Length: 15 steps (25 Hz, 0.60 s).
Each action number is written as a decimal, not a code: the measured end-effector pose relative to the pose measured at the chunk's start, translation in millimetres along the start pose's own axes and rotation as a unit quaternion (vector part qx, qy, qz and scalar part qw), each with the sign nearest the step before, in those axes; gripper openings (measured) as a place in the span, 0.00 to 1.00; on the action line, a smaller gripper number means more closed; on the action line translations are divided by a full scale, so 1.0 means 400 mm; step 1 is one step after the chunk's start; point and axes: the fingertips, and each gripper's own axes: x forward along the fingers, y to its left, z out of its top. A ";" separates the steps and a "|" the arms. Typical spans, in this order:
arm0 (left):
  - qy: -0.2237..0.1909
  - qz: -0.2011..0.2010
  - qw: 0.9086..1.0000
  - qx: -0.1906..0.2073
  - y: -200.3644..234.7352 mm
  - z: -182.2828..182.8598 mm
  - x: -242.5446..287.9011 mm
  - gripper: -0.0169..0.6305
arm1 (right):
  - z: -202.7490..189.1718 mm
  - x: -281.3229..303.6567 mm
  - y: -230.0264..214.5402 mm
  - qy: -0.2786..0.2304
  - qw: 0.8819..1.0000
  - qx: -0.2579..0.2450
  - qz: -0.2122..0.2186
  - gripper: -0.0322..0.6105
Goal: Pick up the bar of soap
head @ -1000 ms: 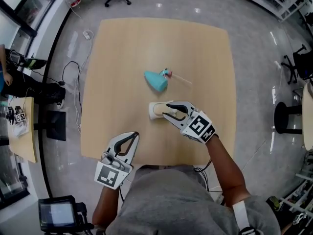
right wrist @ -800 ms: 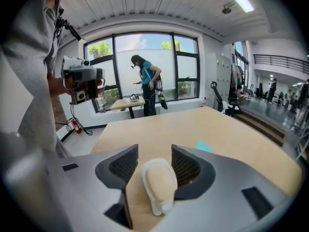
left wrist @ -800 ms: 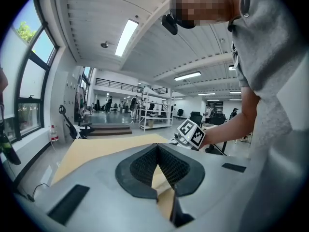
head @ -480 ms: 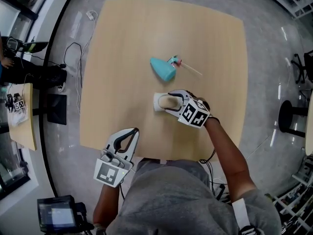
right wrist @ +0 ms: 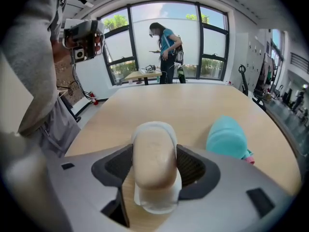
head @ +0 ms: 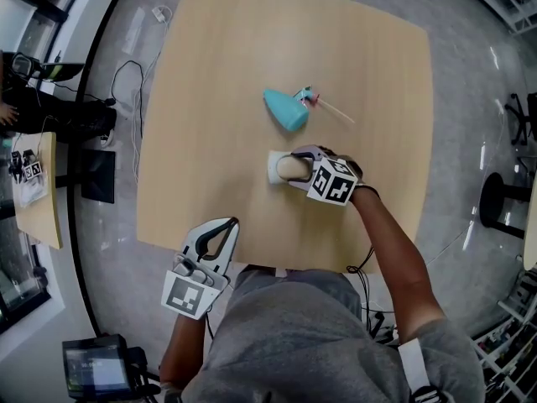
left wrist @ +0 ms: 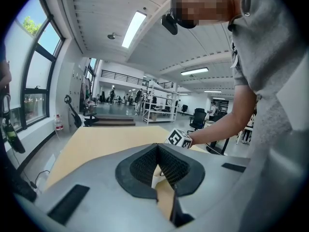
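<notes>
Head view: the right claw reaches onto the bar of soap in its white dish mid-bench. The left claw hangs at the near edge.

Left gripper view: the left claw is pinched together, empty.

Right gripper view: the right claw presses both sides of the bar of soap, which sits in the dish. The grip looks made; the lift remains.
</notes>
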 end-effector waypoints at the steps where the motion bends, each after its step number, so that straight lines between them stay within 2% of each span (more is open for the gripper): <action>1: -0.001 0.000 1.000 0.000 0.000 -0.002 -0.002 0.04 | 0.000 0.002 0.000 0.003 1.000 0.001 0.002 0.47; 8: -0.010 0.000 1.000 0.005 -0.011 0.009 -0.019 0.04 | 0.023 -0.038 0.007 -0.006 1.000 0.005 -0.015 0.47; 15: -0.026 0.005 1.000 0.002 -0.007 0.005 -0.058 0.04 | 0.090 -0.072 0.030 -0.018 0.999 -0.004 -0.030 0.47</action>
